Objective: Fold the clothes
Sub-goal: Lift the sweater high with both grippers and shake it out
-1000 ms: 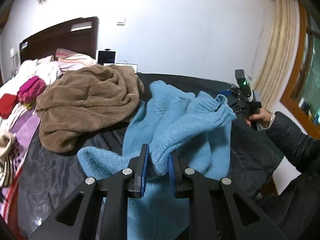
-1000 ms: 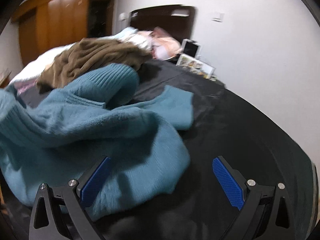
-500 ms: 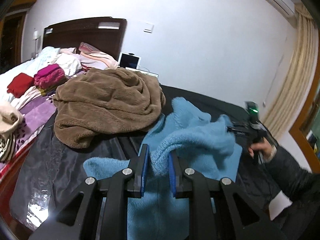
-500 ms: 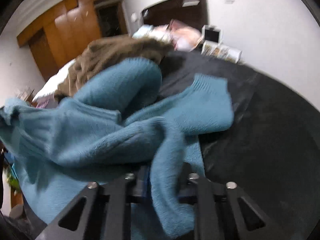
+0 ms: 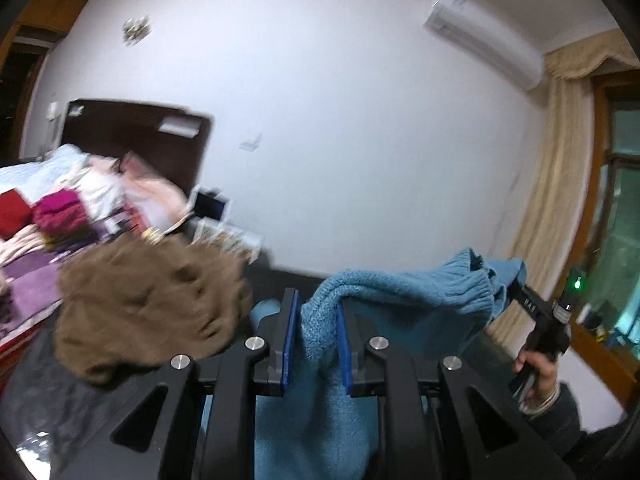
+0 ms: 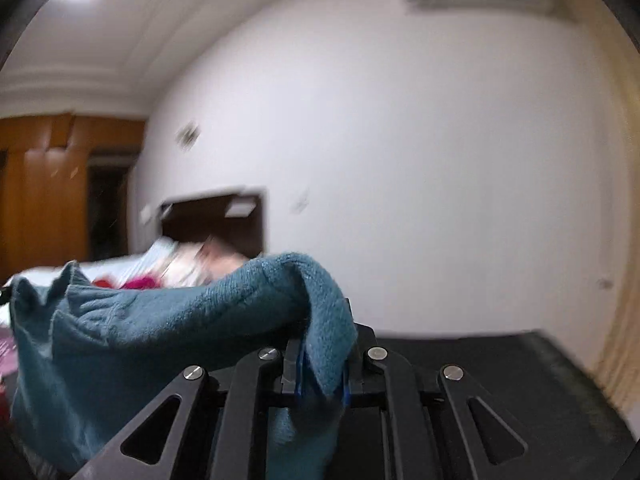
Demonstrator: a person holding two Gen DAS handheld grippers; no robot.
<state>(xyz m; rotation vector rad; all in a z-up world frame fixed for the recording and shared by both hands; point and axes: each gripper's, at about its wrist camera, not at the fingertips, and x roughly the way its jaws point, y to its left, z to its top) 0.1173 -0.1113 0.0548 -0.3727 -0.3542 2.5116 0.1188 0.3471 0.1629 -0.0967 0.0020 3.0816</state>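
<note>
A blue knitted sweater (image 5: 420, 292) hangs in the air, stretched between my two grippers above the black-covered bed (image 6: 480, 360). My left gripper (image 5: 316, 312) is shut on one bunched edge of it, and the cloth falls down between the blue pads. In the right wrist view my right gripper (image 6: 322, 360) is shut on another fold of the sweater (image 6: 160, 320), which drapes away to the left. The left wrist view shows the right gripper (image 5: 514, 294) at the far right, held by a person's hand (image 5: 536, 372). The sweater's lower part is hidden below both frames.
A crumpled brown blanket (image 5: 148, 304) lies on the bed to the left. Folded red (image 5: 14, 216) and magenta (image 5: 60, 212) clothes sit by the dark headboard (image 5: 132, 128). A cream curtain (image 5: 552, 200) and a window stand at the right.
My right gripper went from wide open to shut on the sweater. Both grippers then rose and tipped up, lifting the sweater off the bed.
</note>
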